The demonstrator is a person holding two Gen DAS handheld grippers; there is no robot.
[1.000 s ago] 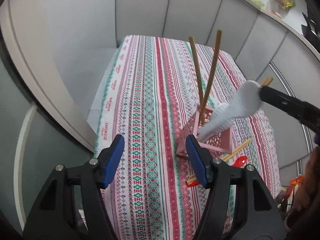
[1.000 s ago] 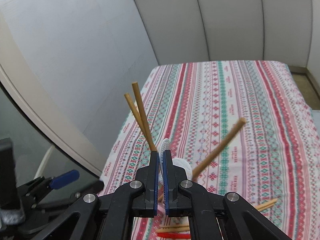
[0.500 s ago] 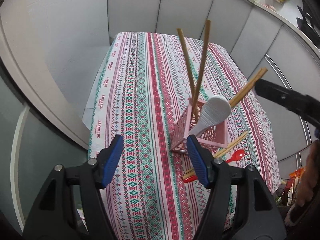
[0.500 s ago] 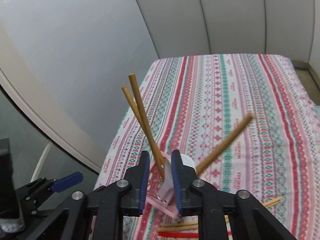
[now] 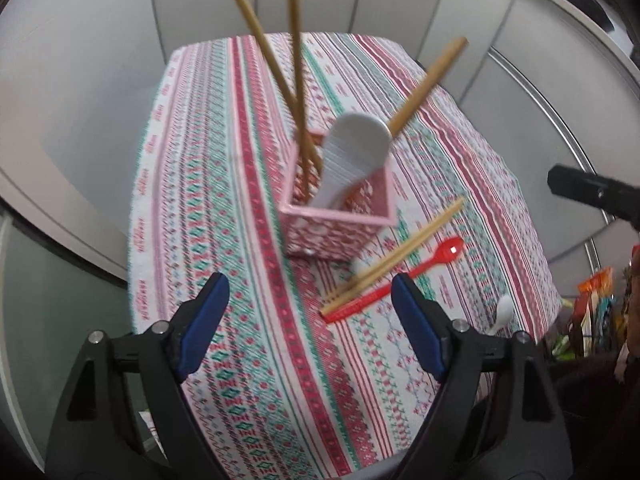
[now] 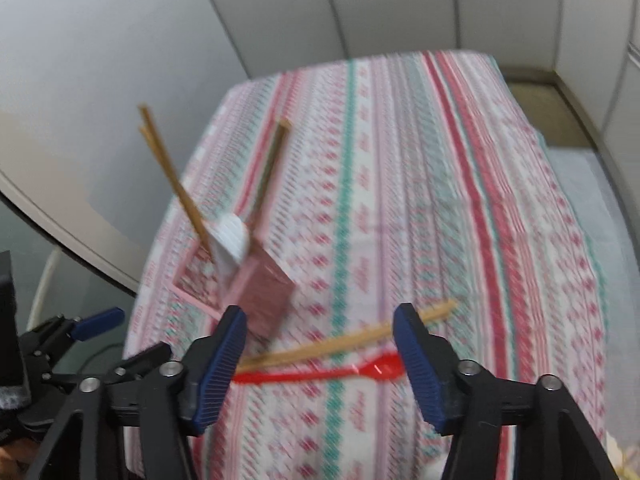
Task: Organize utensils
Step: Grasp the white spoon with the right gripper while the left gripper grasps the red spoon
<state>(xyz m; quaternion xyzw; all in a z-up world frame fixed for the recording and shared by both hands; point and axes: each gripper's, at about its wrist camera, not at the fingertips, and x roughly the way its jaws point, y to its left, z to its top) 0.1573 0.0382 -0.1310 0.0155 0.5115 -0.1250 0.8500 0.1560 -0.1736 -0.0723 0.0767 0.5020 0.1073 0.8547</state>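
Wooden chopsticks (image 5: pixel 394 258) and a red spoon (image 5: pixel 404 282) lie side by side on the striped cloth (image 5: pixel 248 320) in the left wrist view, just ahead of the left gripper (image 5: pixel 310 322) and toward its right-hand jaw; their long axes run diagonally, up to the right. Its jaws are opening, wide apart, nothing between them. Further ahead stands the pink holder (image 5: pixel 338 216) with a white spoon (image 5: pixel 354 148) and three sticks.

From the right wrist, the same chopsticks (image 6: pixel 344 342) and red spoon (image 6: pixel 320 374) lie crosswise between the pads of the right gripper (image 6: pixel 320 364), which looks the nearer. Its jaws are opening and grip nothing; the holder (image 6: pixel 256 292) sits ahead-left.
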